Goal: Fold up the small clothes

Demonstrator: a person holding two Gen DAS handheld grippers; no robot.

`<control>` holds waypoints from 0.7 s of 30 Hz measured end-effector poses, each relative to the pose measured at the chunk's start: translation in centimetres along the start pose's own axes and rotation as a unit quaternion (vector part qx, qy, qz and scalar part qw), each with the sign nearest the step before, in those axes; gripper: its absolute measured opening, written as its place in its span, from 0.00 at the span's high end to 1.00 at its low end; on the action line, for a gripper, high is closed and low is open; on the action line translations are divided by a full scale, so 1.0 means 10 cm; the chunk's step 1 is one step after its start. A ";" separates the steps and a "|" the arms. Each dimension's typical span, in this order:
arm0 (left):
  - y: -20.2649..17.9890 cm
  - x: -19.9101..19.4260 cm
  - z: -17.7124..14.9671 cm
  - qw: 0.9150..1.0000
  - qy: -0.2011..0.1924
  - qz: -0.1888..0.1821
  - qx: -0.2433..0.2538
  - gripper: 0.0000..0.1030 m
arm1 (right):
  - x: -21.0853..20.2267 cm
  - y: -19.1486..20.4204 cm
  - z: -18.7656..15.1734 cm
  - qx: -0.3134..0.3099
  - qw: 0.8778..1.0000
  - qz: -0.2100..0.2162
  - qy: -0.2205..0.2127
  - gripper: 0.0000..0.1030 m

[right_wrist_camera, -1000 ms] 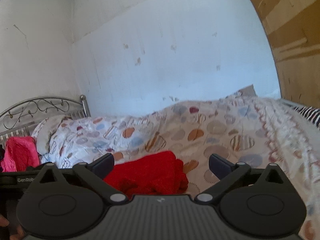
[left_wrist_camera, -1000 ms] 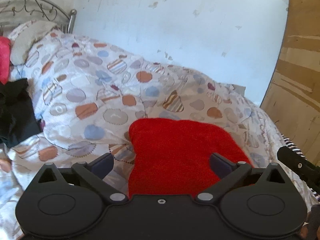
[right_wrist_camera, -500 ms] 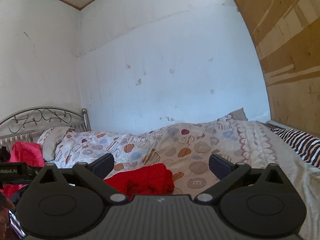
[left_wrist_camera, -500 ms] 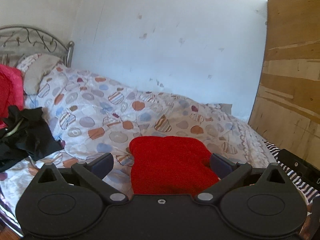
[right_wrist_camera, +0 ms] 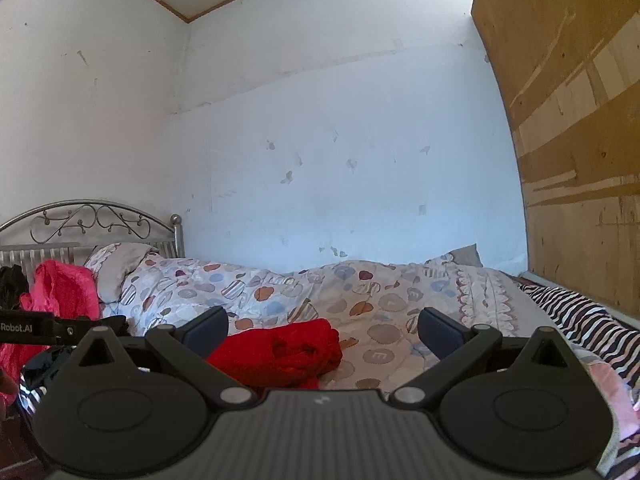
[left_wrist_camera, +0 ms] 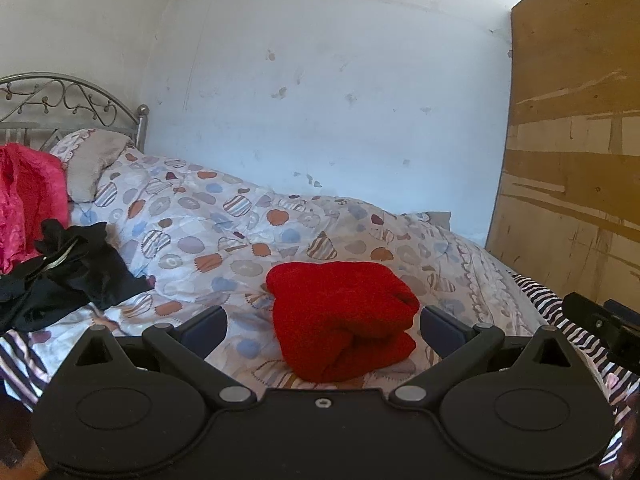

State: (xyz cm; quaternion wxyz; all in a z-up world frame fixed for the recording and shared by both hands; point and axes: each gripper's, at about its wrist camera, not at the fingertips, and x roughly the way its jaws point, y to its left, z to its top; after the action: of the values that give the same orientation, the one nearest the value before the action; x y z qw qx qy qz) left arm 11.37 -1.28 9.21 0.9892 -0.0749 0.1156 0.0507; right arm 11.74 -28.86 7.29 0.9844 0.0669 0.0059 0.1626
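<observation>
A red folded garment [left_wrist_camera: 344, 316] lies on the patterned quilt [left_wrist_camera: 224, 216] of the bed, in the middle of the left wrist view. It also shows in the right wrist view [right_wrist_camera: 280, 348], low and left of centre. My left gripper [left_wrist_camera: 323, 326] is open and empty, held back from the garment and above it. My right gripper [right_wrist_camera: 323, 326] is open and empty, held back to the right of the garment. Nothing is between either pair of fingers.
A black clothes heap [left_wrist_camera: 68, 272] and a pink garment [left_wrist_camera: 28, 196] lie at the left by the metal headboard [left_wrist_camera: 68, 100]. A pillow [left_wrist_camera: 94, 160] sits behind them. A striped sheet [right_wrist_camera: 580, 320] and a wooden board [left_wrist_camera: 572, 160] are on the right.
Both grippers have pulled back and up from the red garment, which now looks smaller and lies folded on the quilt. More of the room shows in both views.
</observation>
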 end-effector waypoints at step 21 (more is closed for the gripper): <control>0.17 -0.49 -0.75 1.000 -0.005 0.016 0.005 0.01 | -0.81 0.32 -0.69 -0.038 0.997 -0.069 -0.020 0.00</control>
State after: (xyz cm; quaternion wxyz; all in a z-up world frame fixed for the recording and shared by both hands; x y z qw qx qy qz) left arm 4.73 -1.20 2.88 0.9892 -0.0675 0.1117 0.0660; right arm 2.85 -27.55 0.79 0.9950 0.0318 -0.0150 0.0933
